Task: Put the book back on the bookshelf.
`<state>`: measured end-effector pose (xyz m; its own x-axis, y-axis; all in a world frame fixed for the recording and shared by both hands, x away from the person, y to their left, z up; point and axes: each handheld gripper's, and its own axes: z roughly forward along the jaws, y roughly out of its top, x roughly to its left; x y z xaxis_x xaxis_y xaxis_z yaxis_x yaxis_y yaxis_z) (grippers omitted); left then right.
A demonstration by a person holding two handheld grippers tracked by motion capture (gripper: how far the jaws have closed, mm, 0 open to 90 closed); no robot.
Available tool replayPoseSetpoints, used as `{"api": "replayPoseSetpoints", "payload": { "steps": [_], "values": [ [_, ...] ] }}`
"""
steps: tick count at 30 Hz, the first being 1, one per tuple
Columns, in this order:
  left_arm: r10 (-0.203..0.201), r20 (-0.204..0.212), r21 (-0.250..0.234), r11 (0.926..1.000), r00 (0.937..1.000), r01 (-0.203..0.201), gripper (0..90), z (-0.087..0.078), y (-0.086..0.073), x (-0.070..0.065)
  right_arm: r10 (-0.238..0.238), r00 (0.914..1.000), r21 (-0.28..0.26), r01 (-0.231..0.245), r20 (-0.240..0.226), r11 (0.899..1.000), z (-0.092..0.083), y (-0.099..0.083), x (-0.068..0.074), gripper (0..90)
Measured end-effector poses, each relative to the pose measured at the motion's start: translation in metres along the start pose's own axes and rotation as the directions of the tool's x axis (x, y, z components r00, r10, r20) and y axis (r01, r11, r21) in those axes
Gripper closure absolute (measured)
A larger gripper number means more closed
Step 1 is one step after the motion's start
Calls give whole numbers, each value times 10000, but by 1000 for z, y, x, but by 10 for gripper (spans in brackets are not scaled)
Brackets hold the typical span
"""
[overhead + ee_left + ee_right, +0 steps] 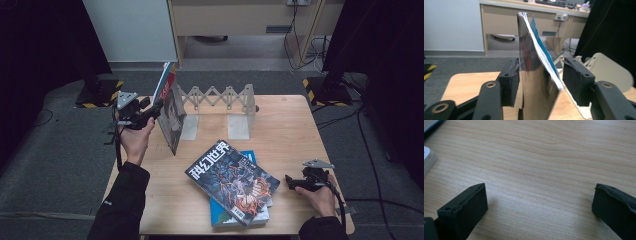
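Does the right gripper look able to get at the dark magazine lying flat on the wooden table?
Probably yes: the right gripper rests open beside the dark magazine, with bare wooden table between them and nothing blocking.

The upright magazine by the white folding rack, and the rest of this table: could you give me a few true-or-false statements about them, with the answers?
1. The left claw has the upright glossy magazine between its jaws. True.
2. The right claw grips a book. False: its jaws stand wide apart over the bare light wooden table.
3. The dark science-fiction magazine lies on top of the blue-covered book. True.
4. The white folding accordion book rack sits at the near edge of the table. False: it stands at the far edge.
5. The upright magazine lies flat. False: it is on edge, leaning slightly.
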<state>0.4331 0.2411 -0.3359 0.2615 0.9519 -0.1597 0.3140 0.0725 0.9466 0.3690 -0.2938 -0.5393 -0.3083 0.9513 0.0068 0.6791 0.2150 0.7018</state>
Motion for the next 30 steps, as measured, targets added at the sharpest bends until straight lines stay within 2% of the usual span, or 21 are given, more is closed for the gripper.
{"api": "replayPoseSetpoints", "payload": {
  "steps": [1, 4, 8, 11, 18, 22, 24, 28, 30],
  "values": [
    [-87, 195, -58, 9999, 9998, 88, 455, -5, -3, 2, -2, 10000, -1, 2, 2, 10000, 0, 0, 0, 3],
    [5, 244, -103, 9999, 9997, -3, 429, -12, -7, 4, 1, 10000, 1, -1, 1, 10000, 0, 0, 0, 3],
    [-135, 558, -132, 9998, 9984, 143, 399, -23, -17, 7, 3, 10000, 2, -3, 2, 10000, 0, 0, 0, 3],
    [-177, 625, -74, 9998, 9979, 182, 378, -28, -25, 9, 19, 10000, 2, -19, 10, 10000, 0, 0, 0, 4],
    [33, 1069, 12, 10000, 9943, -35, 355, -39, -47, 13, 96, 9999, -124, -95, 135, 9999, -1, 0, -1, 39],
    [-36, 1352, 223, 9998, 9908, 6, 353, -43, -57, 13, 277, 9994, -84, -275, 187, 9996, -3, 0, -1, 81],
    [33, 1476, 375, 9993, 9890, -90, 336, -46, -67, 12, 261, 9994, 69, -263, 244, 9996, -6, 1, -2, 118],
    [-19, 1513, 561, 9984, 9885, -67, 316, -48, -78, 11, 303, 9992, 75, -305, 258, 9995, -7, 2, -2, 129],
    [85, 1536, 776, 9968, 9881, -206, 308, -47, -85, 11, 330, 9990, -79, -328, 292, 9994, -9, 3, -2, 138]
  ]
}}
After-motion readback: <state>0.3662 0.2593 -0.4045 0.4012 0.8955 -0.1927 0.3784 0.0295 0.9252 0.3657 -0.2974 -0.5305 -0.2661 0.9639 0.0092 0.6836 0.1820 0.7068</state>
